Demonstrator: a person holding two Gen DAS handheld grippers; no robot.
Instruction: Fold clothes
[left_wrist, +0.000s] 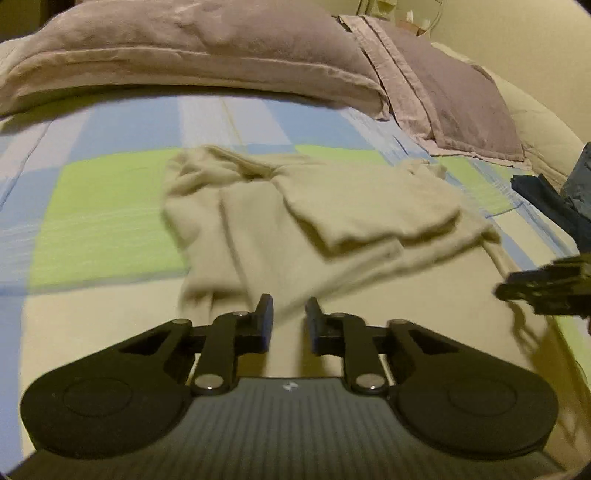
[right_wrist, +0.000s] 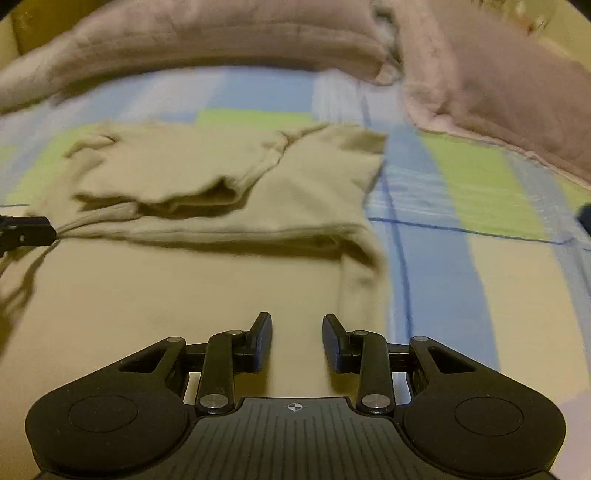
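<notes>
Bed (left_wrist: 110, 206) with a blue and green checked cover, mauve pillows (left_wrist: 461, 107) at its far end. Beige garment (left_wrist: 332, 206) lies partly folded mid-bed. Left hand-held gripper (left_wrist: 289, 325) and right hand-held gripper (right_wrist: 297, 341) hover above its near edge, jaws parted, holding nothing.

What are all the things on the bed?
Garment: one, beige, partly folded, middle of the bed.
Bedsheet: one, blue, green and cream checks, under the garment.
Blanket: one, mauve, bunched at the far end.
Pillow: one, mauve, far right.
Dark blue cloth: one, right edge, too cut off to identify.
Left gripper: one, black, open, empty, by the garment's near edge.
Right gripper: one, black, open, empty, over the garment's near part.
</notes>
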